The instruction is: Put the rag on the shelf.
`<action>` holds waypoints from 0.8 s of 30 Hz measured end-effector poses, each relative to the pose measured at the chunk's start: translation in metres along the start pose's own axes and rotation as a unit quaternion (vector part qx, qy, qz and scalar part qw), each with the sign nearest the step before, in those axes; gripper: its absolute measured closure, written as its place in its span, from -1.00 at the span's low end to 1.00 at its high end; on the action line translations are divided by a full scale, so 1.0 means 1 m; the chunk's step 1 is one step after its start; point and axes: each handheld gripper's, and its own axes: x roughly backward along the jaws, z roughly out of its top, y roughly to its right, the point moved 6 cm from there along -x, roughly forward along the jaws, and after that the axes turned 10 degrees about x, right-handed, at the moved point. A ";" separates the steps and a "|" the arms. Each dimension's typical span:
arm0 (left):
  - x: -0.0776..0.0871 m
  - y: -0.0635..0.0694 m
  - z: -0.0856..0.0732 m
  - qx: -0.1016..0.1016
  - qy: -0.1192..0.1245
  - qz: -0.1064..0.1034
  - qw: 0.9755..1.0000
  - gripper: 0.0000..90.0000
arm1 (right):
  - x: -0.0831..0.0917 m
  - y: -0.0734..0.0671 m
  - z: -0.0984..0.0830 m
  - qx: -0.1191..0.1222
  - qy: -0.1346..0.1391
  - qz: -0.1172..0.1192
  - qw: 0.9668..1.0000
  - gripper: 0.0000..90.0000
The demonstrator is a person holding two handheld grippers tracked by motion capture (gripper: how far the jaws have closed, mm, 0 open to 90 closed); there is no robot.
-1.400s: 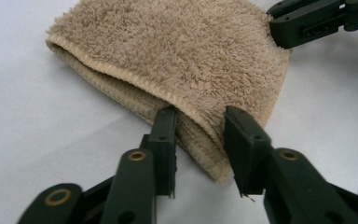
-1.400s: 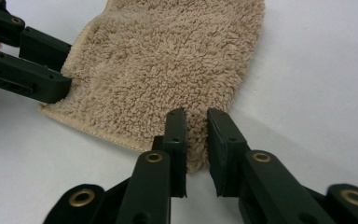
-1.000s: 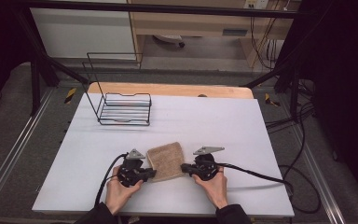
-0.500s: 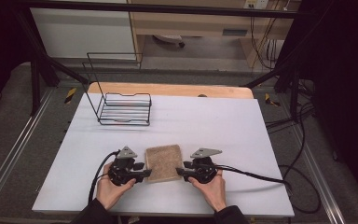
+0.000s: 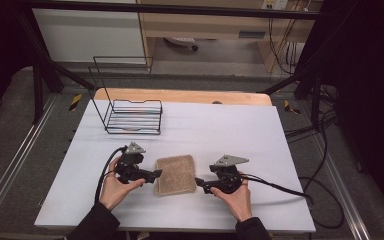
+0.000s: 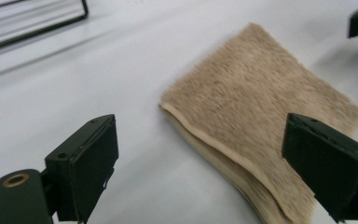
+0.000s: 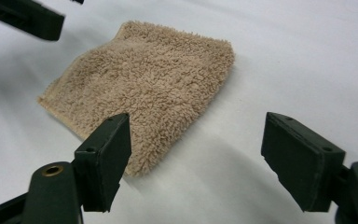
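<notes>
While the folded tan towel (image 5: 175,174) lies flat on the white table (image 5: 220,125), near its front edge and roughly midway across, a claw stands on either side of it. The left claw (image 5: 156,173) sits just beside the towel's left edge, held level and pointing toward it; its jaws have just been opening and now stand wide, gripping nothing. From the left gripper view the towel (image 6: 265,130) lies ahead and toward the right, its stacked layers visible along the near edge — one jaw is over bare table, the other hangs in front of the cloth without pressing on it. The right claw (image 5: 198,183) points at the towel's right edge from a little farther off, with a strip of bare table between them. Its jaws too have just been opening and stand apart with nothing between them. In the right gripper view the towel (image 7: 144,88) lies ahead and to the left, its fuzzy nap sharp, the nearest corner just behind the left-hand jaw — whether they touch I cannot tell.

Each claw is carried by a hand in a dark sleeve, cables trailing off behind. At the far left of the table stands a black wire rack (image 5: 130,116), well apart from the towel.
</notes>
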 end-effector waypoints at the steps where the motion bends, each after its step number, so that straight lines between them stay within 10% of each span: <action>1: -0.002 -0.001 0.003 0.001 0.003 -0.001 1.000 -0.76 | 0.000 0.001 0.000 0.002 0.001 -0.002 1.000 -0.53; 10: -0.027 -0.015 0.009 0.010 0.002 0.025 1.000 -0.42 | 0.001 0.007 -0.001 0.003 -0.005 -0.007 1.000 -0.69; 24: -0.046 -0.015 0.002 0.023 -0.005 0.009 1.000 0.26 | 0.000 0.009 -0.002 0.004 -0.011 -0.008 1.000 -0.74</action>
